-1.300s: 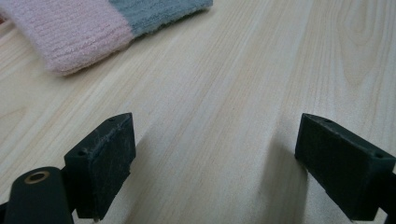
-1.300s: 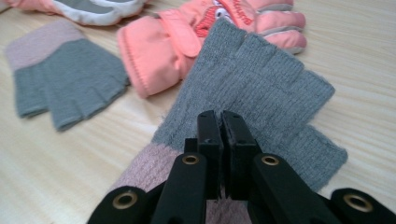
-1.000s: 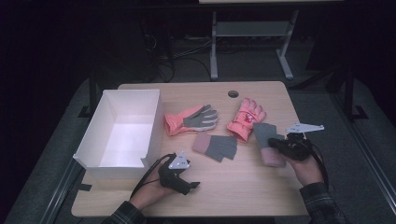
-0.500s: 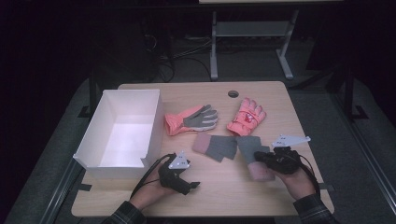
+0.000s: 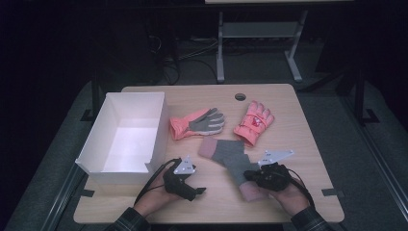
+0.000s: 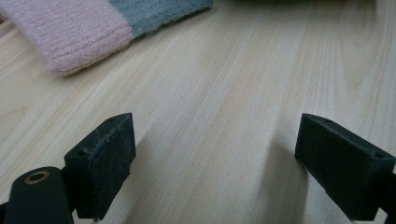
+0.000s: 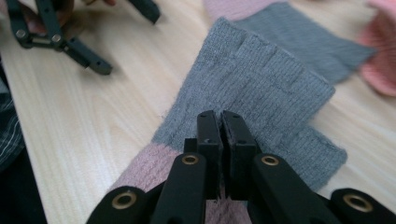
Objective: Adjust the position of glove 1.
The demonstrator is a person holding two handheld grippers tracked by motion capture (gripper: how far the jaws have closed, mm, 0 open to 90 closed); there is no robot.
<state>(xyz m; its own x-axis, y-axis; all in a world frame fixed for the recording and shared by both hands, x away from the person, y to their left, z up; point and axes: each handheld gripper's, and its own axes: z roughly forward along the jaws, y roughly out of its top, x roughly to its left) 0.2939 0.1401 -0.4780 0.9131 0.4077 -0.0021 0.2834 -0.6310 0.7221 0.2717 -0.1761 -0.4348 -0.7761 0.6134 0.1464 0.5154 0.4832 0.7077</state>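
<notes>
Right gripper (image 7: pixel 220 140) clamps a flat grey knit glove (image 7: pixel 261 93) with pink cuff, lying diagonally on the tabletop (image 5: pixel 298 144), cuff toward the person; left gripper (image 6: pixel 210 163) gapes wide

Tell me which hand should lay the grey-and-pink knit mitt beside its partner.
Right: the right gripper is already shut on the knit mitt, close to its partner. The left gripper rests open on bare table.

**Wooden table and what lies on it**

Light wooden table (image 5: pixel 308 139), rounded corners, a round cable hole (image 5: pixel 240 96) near the far edge. On it: white open box (image 5: pixel 144 166) at the left; orange glove with grey palm (image 5: pixel 198 123) at centre; pink glove (image 5: pixel 253 121) to its right; two grey-and-pink knit mitts, one (image 5: pixel 219 149) below the gloves, the other (image 5: pixel 240 172) overlapping it toward the near edge.
</notes>
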